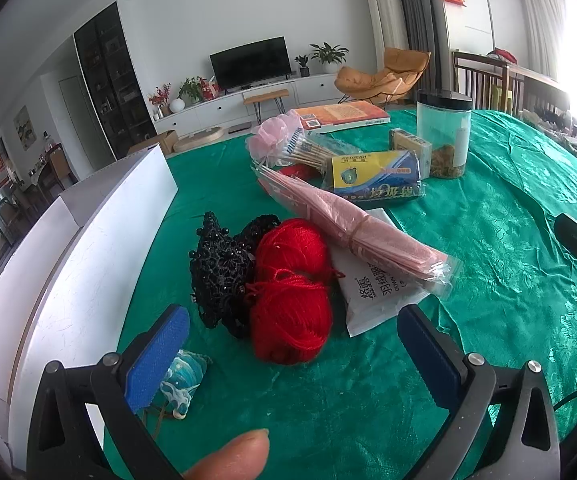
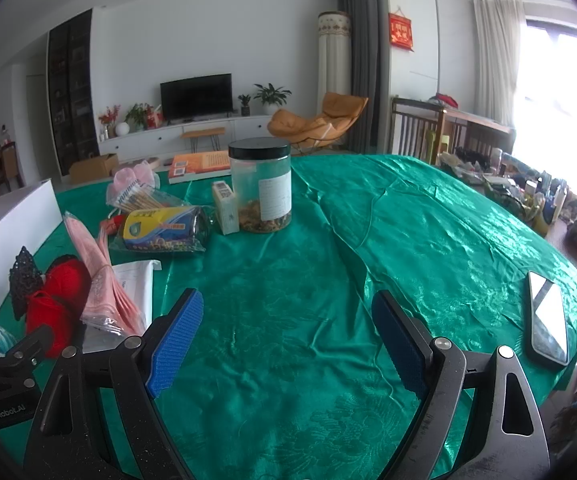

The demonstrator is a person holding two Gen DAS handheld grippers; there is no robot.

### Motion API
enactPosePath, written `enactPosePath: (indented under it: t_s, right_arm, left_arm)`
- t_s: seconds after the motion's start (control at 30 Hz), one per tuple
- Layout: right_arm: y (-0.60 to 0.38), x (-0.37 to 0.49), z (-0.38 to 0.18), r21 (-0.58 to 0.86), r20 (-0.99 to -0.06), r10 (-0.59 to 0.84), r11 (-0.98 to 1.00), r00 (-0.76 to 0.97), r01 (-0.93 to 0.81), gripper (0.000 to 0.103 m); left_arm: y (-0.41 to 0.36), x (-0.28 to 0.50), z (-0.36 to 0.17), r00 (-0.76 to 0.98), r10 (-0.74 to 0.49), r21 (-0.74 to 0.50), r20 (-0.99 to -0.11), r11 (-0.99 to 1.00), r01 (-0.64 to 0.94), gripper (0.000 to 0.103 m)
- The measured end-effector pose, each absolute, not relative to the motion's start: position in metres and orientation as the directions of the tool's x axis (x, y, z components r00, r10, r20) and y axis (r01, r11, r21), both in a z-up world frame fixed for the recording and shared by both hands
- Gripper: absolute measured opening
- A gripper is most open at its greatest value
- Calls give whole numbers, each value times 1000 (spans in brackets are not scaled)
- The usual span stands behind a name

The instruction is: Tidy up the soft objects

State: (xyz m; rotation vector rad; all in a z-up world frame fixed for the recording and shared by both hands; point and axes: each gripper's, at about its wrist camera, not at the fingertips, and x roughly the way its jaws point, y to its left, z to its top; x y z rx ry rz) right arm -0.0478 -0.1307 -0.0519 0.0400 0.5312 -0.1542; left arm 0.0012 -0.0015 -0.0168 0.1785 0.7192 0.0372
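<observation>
Getting ready to pick up the red yarn

Left gripper point(image 1: 294, 344) is wide apart by the red yarn point(image 1: 288, 288); right gripper point(image 2: 288, 340) is apart, holding nothing; next, close gently on it.

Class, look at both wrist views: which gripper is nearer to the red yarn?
Left. The left gripper is open right in front of the red yarn. The right gripper hangs open over bare green cloth, with the yarn well off to its left.
</observation>
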Motion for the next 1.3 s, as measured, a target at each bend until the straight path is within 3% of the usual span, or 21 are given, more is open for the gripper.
enactPosePath:
  t_s: [1.3]
  right_arm:
    - [-127,-46,-57,8,-519,-126,988,845,152,89]
  left_arm:
    - [9,10,-76,633,47,128,-772,988,82,103]
